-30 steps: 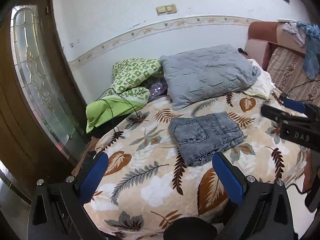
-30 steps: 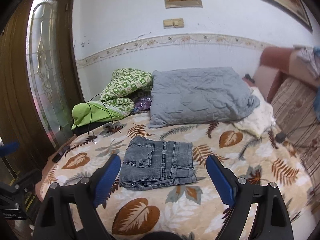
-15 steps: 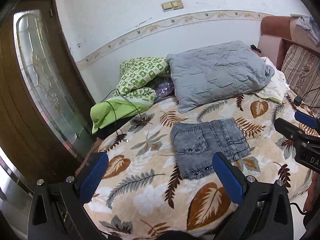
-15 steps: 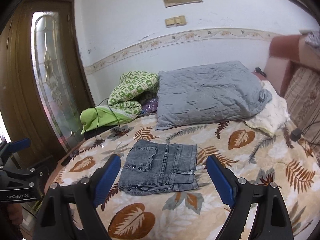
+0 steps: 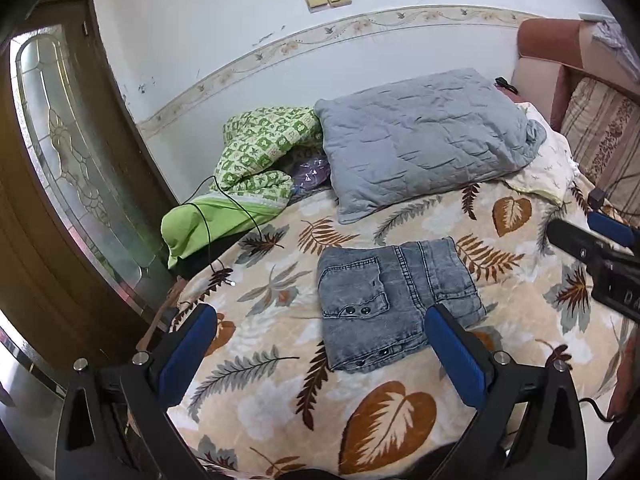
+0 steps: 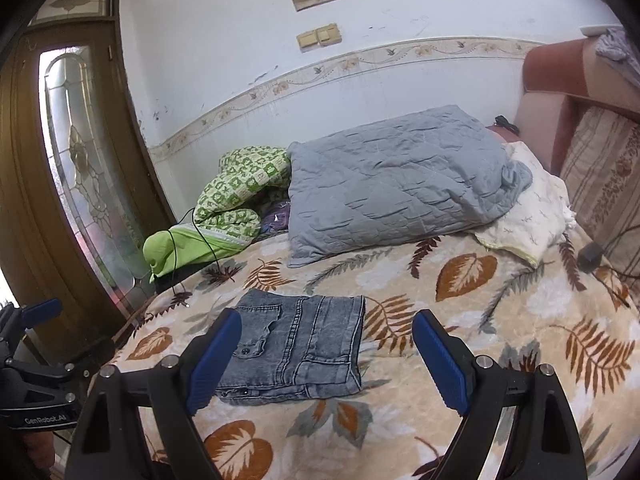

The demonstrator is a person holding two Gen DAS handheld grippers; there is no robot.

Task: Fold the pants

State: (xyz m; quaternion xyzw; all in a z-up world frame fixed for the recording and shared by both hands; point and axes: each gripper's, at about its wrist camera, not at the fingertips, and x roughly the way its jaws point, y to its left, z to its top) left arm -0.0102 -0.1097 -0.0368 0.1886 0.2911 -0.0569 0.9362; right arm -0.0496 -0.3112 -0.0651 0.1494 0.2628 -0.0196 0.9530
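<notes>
Left wrist view: the pants (image 5: pixel 394 300) lie folded into a compact block on the bed (image 5: pixel 280 376), near its front edge. My left hand-held gripper (image 5: pixel 320 354) and right hand-held gripper (image 6: pixel 328 358) gape apart, empty; I'd only square edges gently.

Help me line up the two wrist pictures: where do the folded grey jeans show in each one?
Left wrist: folded jeans lie just right of centre on the leaf-print blanket, running behind the right blue finger.
Right wrist: folded jeans lie lower centre-left, partly behind the left blue finger.
Shared landmark: the grey pillow beyond them.
</notes>
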